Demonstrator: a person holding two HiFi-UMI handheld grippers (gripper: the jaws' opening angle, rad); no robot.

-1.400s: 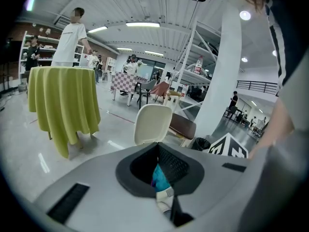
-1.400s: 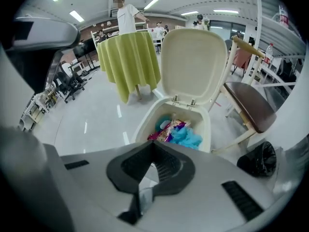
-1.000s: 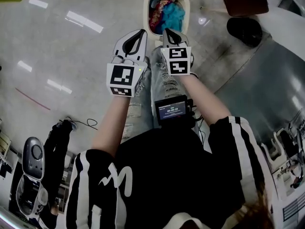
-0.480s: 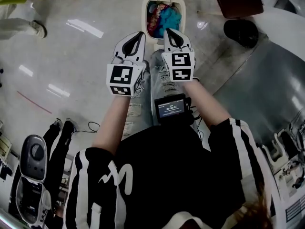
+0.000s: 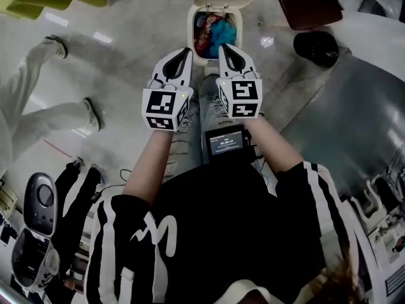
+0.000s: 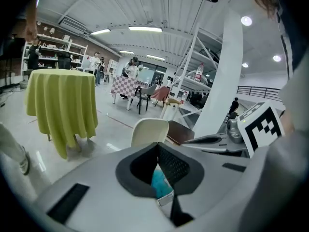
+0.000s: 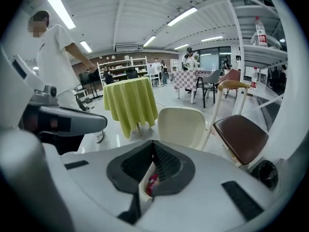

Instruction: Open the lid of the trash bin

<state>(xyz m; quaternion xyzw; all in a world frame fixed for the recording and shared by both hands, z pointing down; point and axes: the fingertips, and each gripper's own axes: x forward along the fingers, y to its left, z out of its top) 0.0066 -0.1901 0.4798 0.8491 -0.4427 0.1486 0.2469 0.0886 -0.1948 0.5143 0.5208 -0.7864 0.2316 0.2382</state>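
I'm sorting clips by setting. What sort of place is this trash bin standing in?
Probably a big indoor hall, perhaps a lab or workshop: a round table draped in yellow-green cloth, tall metal racks and a checkered table stand on an open glossy floor.

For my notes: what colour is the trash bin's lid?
The lid is cream-white; clearest in the right gripper view.

I held my left forearm (image 5: 149,163) and right forearm (image 5: 275,145) stretched forward and down. The left gripper (image 5: 185,52) and right gripper (image 5: 226,48) sat side by side, close but not touching, their marker cubes facing up at the head camera. Each gripper's jaws met at the tips, with nothing clamped between them.
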